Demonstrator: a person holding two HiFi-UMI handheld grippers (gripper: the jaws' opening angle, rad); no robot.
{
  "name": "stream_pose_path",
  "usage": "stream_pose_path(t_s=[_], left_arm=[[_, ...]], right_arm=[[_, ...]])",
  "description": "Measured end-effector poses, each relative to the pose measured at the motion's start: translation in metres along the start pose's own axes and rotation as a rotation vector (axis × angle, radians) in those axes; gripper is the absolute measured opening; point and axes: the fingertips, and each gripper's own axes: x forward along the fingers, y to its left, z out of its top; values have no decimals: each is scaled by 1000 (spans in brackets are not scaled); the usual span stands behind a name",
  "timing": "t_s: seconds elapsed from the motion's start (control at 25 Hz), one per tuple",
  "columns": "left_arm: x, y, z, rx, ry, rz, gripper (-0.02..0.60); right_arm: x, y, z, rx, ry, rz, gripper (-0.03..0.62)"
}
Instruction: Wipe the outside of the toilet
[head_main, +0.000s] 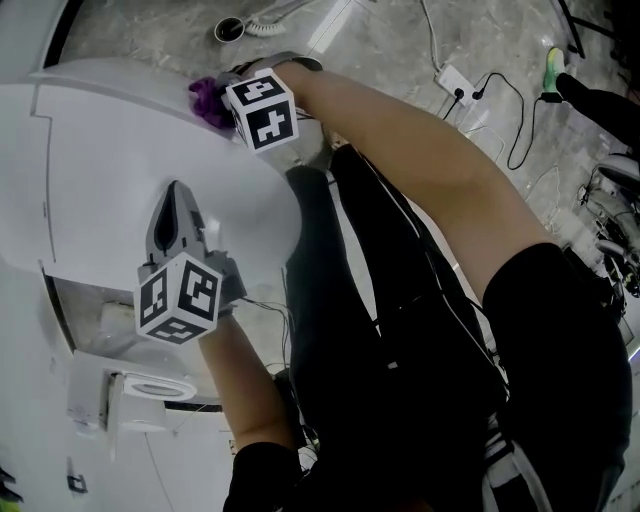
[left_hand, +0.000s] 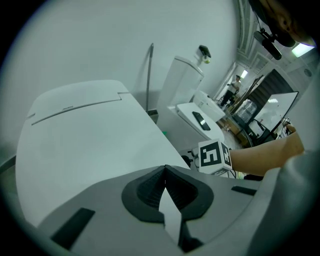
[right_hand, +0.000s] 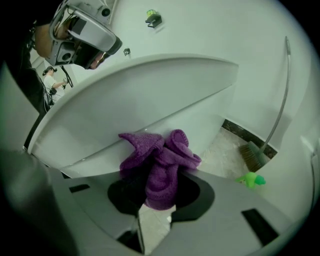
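1. Purple terry cloth (right_hand: 160, 160), bunched into thick folds, is clamped in the right claw (right_hand: 152, 202). Its loose folds stand out past the jaws. They appear to press on the side of the white toilet (right_hand: 150, 100), just under the seam below the closed lid.
2. The cloth looks soft, light and floppy. It will likely squash flat under pressure and drag along the surface rather than glide. The hold is on the thick middle of the wad, which seems the right place, since it leaves enough cloth free to wipe with. A hold on a thin corner would probably pull loose.
3. The toilet is glossy, hard and smoothly curved, and it fills the left of the head view. It will not shift, but the glazed curve is probably slippery. The wipe will likely need steady pressure that follows the curve.
4. The left claw (left_hand: 165, 171) has its jaws together, tips meeting, with nothing between them. It hangs over the near part of the lid, well apart from the cloth. Whether it touches the lid cannot be told.
5. Farther out, on the right, a long-handled brush (right_hand: 254, 156) leans by the wall. A small green object (right_hand: 250, 180) lies near it on the stone floor (right_hand: 225, 145).
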Motion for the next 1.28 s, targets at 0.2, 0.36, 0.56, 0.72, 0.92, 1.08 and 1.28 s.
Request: stream_pose_path(t_s=[0.2, 0.36, 0.56, 0.72, 0.92, 1.08, 1.28], left_arm=[[-5, -8, -20, -11, 13, -3, 9], [-9, -21, -32, 5, 21, -8, 9], [-13, -43, -52, 22, 23, -10, 9], [-23, -61, -73, 13, 12, 10, 9], [-42, -83, -110, -6, -13, 56, 9], [-51, -108, -139, -31, -31, 89, 9], [-73, -124, -179, -161, -62, 147, 9]], right_arm=[[-7, 16, -8, 12, -9, -11, 109], [-13, 32, -14, 5, -29, 0, 109], [-21, 54, -23, -16, -40, -12, 109], [-28, 78, -32, -57, -40, -6, 109], [-36, 113, -43, -90, -70, -15, 109], [-41, 137, -48, -85, -107, -35, 109], [-45, 166, -54, -112, -119, -50, 109]])
